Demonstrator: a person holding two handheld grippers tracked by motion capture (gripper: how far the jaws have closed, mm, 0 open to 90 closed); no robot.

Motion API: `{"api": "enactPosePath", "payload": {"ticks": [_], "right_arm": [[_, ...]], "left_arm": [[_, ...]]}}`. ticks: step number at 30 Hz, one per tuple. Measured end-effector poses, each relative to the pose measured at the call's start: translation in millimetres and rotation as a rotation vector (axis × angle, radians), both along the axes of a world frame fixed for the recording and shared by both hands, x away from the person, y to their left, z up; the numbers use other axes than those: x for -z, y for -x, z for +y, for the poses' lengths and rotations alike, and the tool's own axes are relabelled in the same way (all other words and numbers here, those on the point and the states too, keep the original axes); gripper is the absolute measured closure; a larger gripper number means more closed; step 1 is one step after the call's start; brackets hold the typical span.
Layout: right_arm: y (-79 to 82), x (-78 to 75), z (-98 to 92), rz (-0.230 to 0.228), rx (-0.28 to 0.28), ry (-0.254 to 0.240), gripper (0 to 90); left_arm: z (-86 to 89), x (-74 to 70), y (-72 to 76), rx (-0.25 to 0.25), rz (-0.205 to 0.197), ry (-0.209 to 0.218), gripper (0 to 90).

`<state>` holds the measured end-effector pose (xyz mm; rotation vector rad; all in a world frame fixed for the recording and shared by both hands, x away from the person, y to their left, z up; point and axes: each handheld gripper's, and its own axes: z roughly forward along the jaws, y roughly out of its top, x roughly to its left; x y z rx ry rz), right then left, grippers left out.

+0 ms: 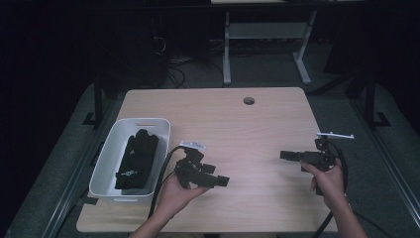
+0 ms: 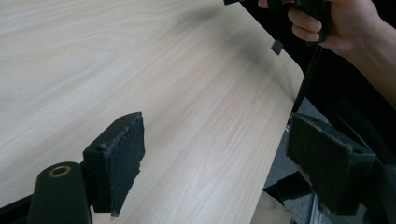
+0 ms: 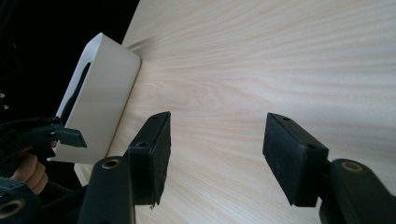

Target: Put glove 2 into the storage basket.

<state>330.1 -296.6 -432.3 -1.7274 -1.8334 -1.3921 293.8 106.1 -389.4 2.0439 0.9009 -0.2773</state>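
left gripper (image 1: 222, 180): held in the left hand (image 1: 173, 194), palm turned up, forearm entering from the table's near edge. the jaws point level toward the table's right half and stand wide apart over bare wood, with nothing between them. in the left gripper view both black pads (image 2: 122, 158) are separated by open tabletop.

right gripper (image 1: 286, 155): gripped from the side by the right hand (image 1: 328, 179), wrist slightly raised, jaws pointing level toward the bin. in the right gripper view its jaws stand apart with bare wood between the pads (image 3: 155, 151); nothing is held.

white bin (image 1: 106, 159): stands at the left edge of the table (image 1: 247, 129), just beside the left gripper and well apart from the right gripper. black gloves (image 1: 137, 159) lie inside the bin, piled along its length.

limits of visibility:
- the gloves form one dark mass; how many there are cannot be told.
- in the right gripper view the bin's interior shows as a dark sliver above its wall.
- in the left gripper view the right hand is cut off by the top edge.
- a round hole (image 1: 249, 100) sits near the table's far edge, well apart from the bin.
- the floor beyond the table is too dark to read.
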Motion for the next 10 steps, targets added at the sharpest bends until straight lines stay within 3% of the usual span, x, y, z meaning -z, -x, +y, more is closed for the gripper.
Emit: {"api": "enactPosePath", "payload": {"ticks": [10], "right_arm": [[8.8, 4.9, -3.4, -0.009, 0.003, -0.007, 37.8]], "left_arm": [[-8.2, 6.0, 6.7, 0.018, -0.009, 0.006, 19.6]]}}
